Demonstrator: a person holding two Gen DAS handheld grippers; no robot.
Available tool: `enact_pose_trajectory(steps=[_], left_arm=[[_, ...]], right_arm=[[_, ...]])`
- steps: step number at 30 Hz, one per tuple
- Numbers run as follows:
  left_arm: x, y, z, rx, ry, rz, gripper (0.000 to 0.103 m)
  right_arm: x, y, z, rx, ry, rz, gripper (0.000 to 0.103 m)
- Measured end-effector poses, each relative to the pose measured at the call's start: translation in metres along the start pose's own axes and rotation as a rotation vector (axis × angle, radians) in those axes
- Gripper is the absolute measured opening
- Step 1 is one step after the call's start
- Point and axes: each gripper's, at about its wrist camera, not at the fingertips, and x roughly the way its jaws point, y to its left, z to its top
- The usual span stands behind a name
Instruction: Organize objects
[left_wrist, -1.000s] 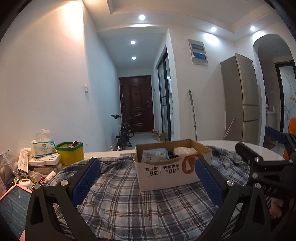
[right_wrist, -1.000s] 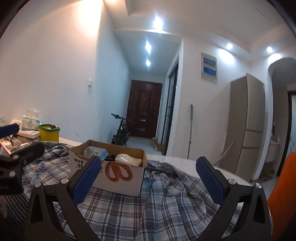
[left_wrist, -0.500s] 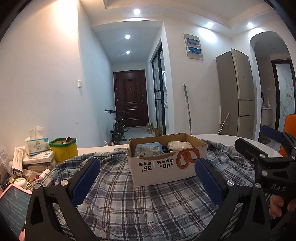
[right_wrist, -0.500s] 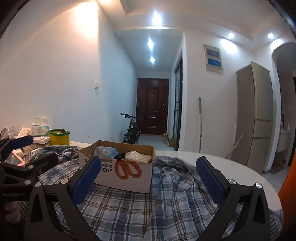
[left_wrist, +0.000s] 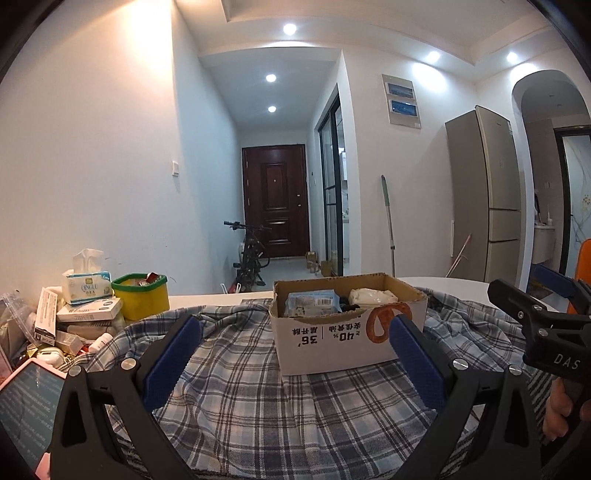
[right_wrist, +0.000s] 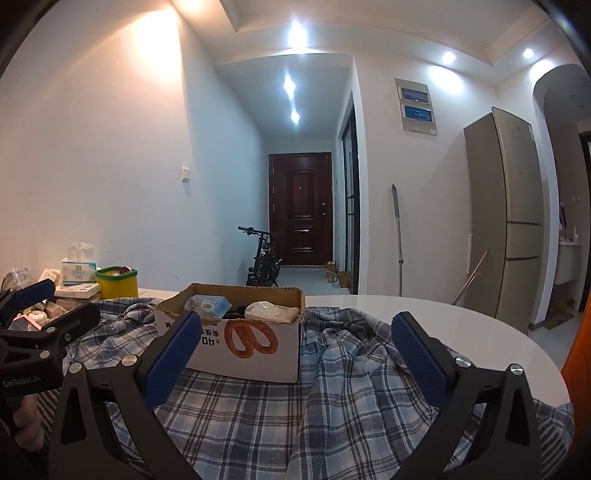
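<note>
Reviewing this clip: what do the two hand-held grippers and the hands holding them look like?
Both are matte black plastic frames with silver screws and two fingers faced with blue textured pads. The left hand-held gripper shows white "GenRobot.AI" lettering in the right wrist view; the right hand-held gripper shows "DAS" in the left wrist view. Bare fingers grip its handle; no sleeve or cable shows.

A home interior: dining area opening onto an entrance hallway. Domestic indicators: a dark wooden front door (left_wrist: 275, 201) at the hallway's end; a bicycle (left_wrist: 251, 254) parked before it; a tall refrigerator (left_wrist: 487, 192) against the right wall; a mop (left_wrist: 388, 225) leaning nearby. A round white table (right_wrist: 443, 325), draped with plaid cloth (left_wrist: 258, 387), bears a tissue box (left_wrist: 86, 286) and household clutter.
</note>
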Motion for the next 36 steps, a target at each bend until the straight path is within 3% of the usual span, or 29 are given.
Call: enact_pose_trajectory(steps=[10,17,27,36], left_arm=[[0.001,-0.004,0.001,0.017,0.009,0.005,0.103],[-0.013,-0.002,0.003,0.010,-0.055,0.024,0.103],[-0.004,-0.003,0.003,0.023,-0.018,0.076,0.103],[-0.001,-0.001,0.002,0.017,-0.012,0.076,0.103]], right_arm=[[-0.002,0.001,0.000,-0.007,-0.010,-0.006,0.102],[0.004,-0.003,0.000,0.015,0.017,-0.009,0.102],[-0.002,0.015,-0.001,-0.082,-0.005,-0.009,0.102],[0.002,0.011,-0.001,-0.061,0.018,-0.007,0.102]])
